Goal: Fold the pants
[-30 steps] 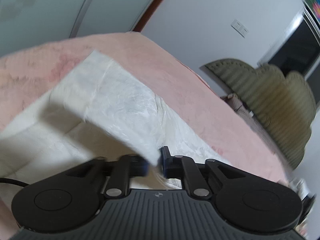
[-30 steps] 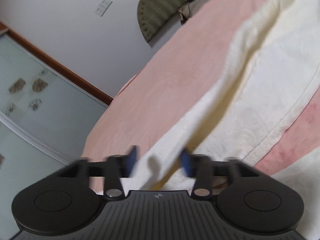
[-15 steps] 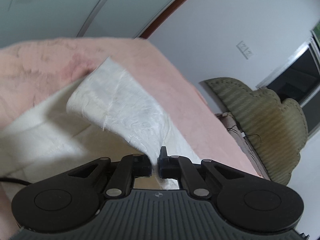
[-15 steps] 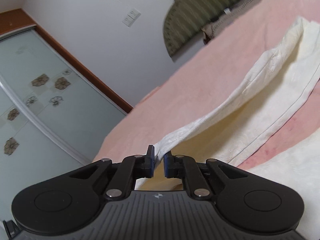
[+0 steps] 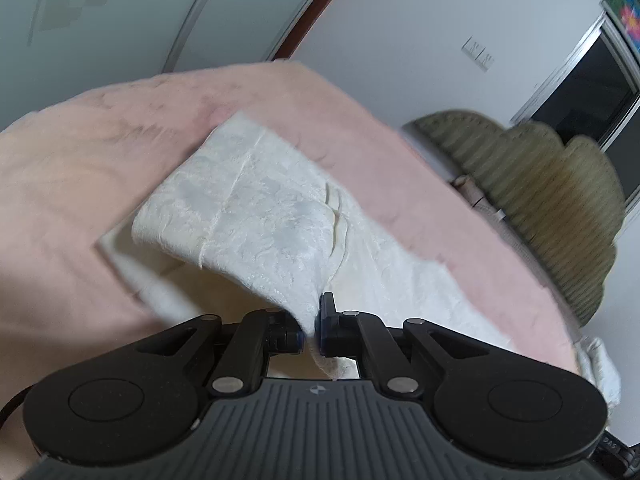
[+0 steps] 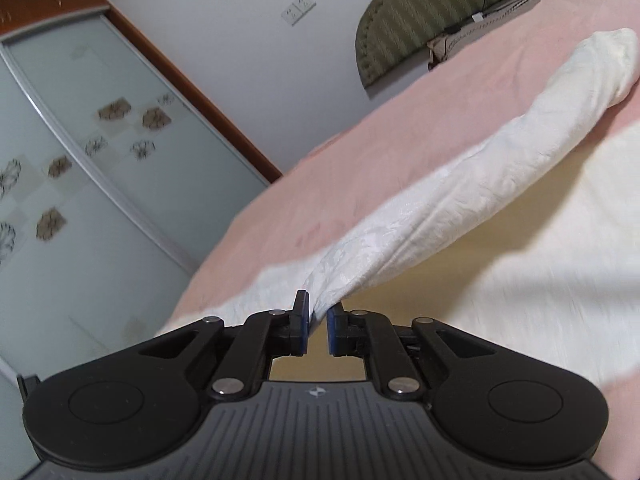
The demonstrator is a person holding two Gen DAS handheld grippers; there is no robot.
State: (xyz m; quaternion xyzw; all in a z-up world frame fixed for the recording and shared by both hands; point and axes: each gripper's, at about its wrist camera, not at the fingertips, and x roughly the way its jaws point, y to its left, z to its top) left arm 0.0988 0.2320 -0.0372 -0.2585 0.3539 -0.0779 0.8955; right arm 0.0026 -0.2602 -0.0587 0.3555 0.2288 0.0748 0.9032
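Pinched tight between the left gripper (image 5: 311, 322)'s blue-padded fingers (image 5: 326, 320) is an edge of the cream pants (image 5: 256, 216), while the right gripper (image 6: 318, 322) clamps another edge of the same garment, both at lower centre of their views. Soft, light and limp, the textured fabric sags between the holds and looks best gripped at hems or corners. Its raised leg runs lengthwise toward the upper right in the right wrist view, over a pink bedspread (image 6: 400, 140).

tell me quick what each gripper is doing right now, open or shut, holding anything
Left gripper: shut on the edge of the white pants.
Right gripper: shut on a fold of the same pants.
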